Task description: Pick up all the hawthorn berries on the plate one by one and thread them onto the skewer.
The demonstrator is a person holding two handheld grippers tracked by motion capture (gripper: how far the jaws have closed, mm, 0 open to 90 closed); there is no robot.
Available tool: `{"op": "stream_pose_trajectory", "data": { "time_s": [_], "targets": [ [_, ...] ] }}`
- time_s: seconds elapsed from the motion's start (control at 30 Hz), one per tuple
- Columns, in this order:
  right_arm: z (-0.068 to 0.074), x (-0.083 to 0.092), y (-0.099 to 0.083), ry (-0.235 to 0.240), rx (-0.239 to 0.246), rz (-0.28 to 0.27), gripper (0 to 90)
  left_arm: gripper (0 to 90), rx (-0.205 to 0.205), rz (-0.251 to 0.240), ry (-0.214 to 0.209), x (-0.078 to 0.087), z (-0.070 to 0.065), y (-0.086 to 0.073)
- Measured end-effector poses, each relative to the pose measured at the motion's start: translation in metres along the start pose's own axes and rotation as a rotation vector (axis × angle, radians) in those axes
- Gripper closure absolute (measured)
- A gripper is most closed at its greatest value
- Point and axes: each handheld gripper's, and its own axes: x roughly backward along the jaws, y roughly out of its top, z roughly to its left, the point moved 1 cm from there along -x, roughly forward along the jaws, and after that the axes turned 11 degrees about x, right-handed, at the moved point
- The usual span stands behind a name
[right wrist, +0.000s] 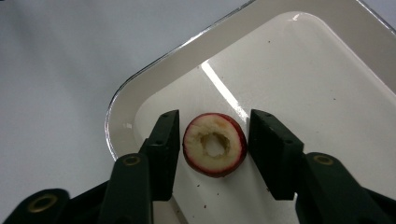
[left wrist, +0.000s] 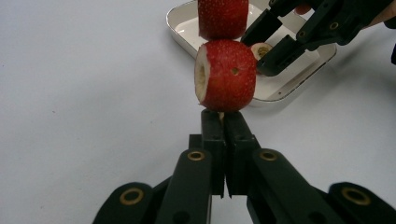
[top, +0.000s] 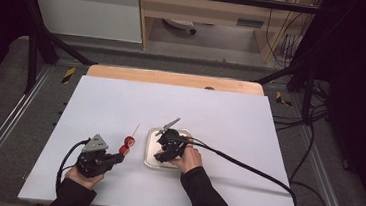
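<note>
Straddling the fruit slice (right wrist: 214,144) with my right gripper (right wrist: 214,148), I find the jaws standing narrow, one pad to each side of it with a thin gap on both sides, not yet pressing. The slice lies flat, cored hole up, in the near left corner of the white tray (right wrist: 140,88), just beside the tray wall.

My left gripper (left wrist: 223,122) is fully closed on the bottom end of a skewer (top: 134,129), its pads meeting just below the lowest of two red fruit pieces (left wrist: 226,74) threaded on it. In the high view those pieces sit left of the tray, above the white table (top: 230,112), the stick's bare tip pointing far and slightly right.

Judgement on the step in hand: the slice should be gripped evenly across its red rim, with light pressure only, as the soft ring looks liable to crush or split. The pads want to sit low without scraping the tray floor, and the lift should clear the near wall.

Pose: my right hand (top: 189,160) angles down over the tray from its near side; my left hand (top: 83,177) rests low at the near left, holding the skewer roughly level
</note>
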Motion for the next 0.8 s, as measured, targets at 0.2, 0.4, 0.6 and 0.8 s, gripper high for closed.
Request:
{"op": "stream_pose_trajectory", "data": {
  "time_s": [0.2, 0.4, 0.6, 0.8],
  "targets": [
    [0.0, 0.001, 0.0, -0.02, 0.004, 0.0, 59.1, 88.2, 0.003, -0.001, -0.002, -0.001, -0.001, 0.0],
    [-0.001, 0.019, 0.002, -0.038, -0.028, -0.068, 59.3, 88.1, -0.005, 0.001, -0.003, -0.002, -0.003, 0.0],
    [-0.007, 0.045, -0.001, -0.049, -0.078, -0.199, 59.3, 88.2, -0.018, 0.004, -0.008, -0.003, -0.007, -0.001],
    [-0.014, 0.063, -0.011, -0.041, -0.15, -0.328, 59.4, 88.1, -0.029, 0.0, -0.017, -0.005, -0.011, -0.001]
  ]
}}
